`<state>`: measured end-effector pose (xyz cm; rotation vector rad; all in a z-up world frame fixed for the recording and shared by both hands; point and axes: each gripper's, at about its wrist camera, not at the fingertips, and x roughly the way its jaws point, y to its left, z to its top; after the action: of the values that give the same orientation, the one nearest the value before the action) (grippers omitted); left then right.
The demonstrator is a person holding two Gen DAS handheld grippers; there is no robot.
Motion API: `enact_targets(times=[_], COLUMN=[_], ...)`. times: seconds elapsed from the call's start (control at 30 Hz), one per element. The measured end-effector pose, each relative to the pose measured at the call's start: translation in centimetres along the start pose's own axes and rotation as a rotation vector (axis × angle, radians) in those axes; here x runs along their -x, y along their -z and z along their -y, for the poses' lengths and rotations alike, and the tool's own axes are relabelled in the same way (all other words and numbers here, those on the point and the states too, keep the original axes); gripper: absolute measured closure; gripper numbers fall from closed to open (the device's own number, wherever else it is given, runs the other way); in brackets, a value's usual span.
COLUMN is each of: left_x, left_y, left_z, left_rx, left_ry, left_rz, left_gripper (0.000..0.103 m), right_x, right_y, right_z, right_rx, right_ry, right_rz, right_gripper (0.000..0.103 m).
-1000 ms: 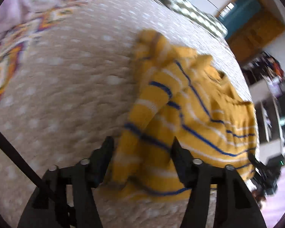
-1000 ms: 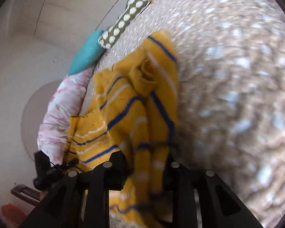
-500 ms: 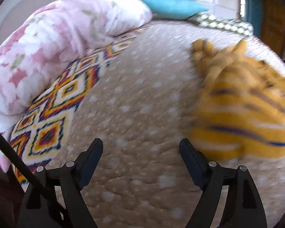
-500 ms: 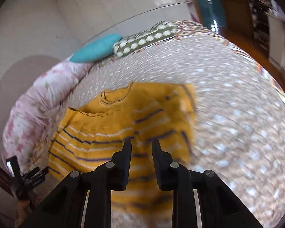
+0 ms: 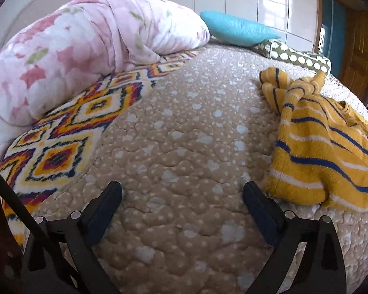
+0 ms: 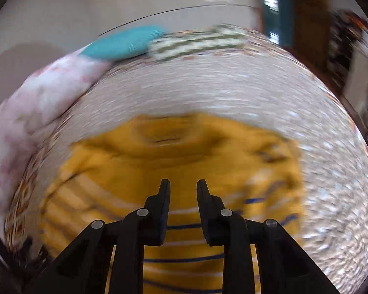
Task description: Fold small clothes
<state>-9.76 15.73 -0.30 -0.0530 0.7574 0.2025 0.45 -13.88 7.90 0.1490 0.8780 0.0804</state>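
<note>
A yellow sweater (image 5: 326,147) with blue and white stripes lies crumpled on the beige quilted bed cover (image 5: 184,134), at the right of the left wrist view, one sleeve bunched toward the pillows. My left gripper (image 5: 182,193) hovers over bare cover just left of the sweater's hem; its jaws are opening wide with nothing between them. In the blurred right wrist view the sweater (image 6: 184,152) lies spread out, neck hole at the far side. My right gripper (image 6: 183,186) hangs above its middle, jaws a narrow gap apart and holding nothing.
A pink floral duvet (image 5: 73,49) is rolled up along the left side. Beside it lies a bright diamond-patterned blanket (image 5: 68,132). A teal pillow (image 5: 235,28) and an olive dotted pillow (image 5: 294,57) sit at the head. A wooden door (image 5: 358,49) stands at the far right.
Both grippers let go of the sweater. The left one swung left off it and spread its jaws. The right one narrowed, rose and rolled, and the sweater now lies spread below it.
</note>
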Motion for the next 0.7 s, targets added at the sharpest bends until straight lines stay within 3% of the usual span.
enact_targets(times=[0.07,0.2,0.27,0.43,0.53,0.6,0.7], left_x=[0.1,0.6,0.6,0.3,0.2,0.0,-0.1], left_y=[0.1,0.4,0.3,0.2,0.0,-0.1,-0.2], left_z=[-0.1,-0.7,-1.0,-0.7,-0.8,-0.9,-0.9], left_rx=[-0.002,0.024,0.043,0.035,0.040,0.041,0.042], left_ry=[0.004,0.052,0.068,0.059,0.064,0.065,0.063], left_rz=[0.012,0.044,0.046,0.020,0.007,0.002,-0.004], left_gripper=[0.005,0.005,0.005,0.005,0.005,0.005,0.005], right_x=[-2.0,-6.8,-10.1,-15.8,-16.2,-15.0,-11.2], right_y=[-0.1,-0.4,-1.7,-4.1,-4.4,-5.2,-6.1], right_z=[-4.4,-12.0,-15.7,-20.0,-21.3,-21.5,-20.9], right_rx=[0.099,0.251,0.340,0.455,0.497,0.491,0.408], right_ry=[-0.051,-0.059,-0.002,0.096,0.141,0.096,0.011], right_rz=[-0.038,-0.081,-0.095,-0.186,-0.189,-0.180,-0.080], right_gripper=[0.077,0.077,0.077,0.078,0.078,0.076,0.071])
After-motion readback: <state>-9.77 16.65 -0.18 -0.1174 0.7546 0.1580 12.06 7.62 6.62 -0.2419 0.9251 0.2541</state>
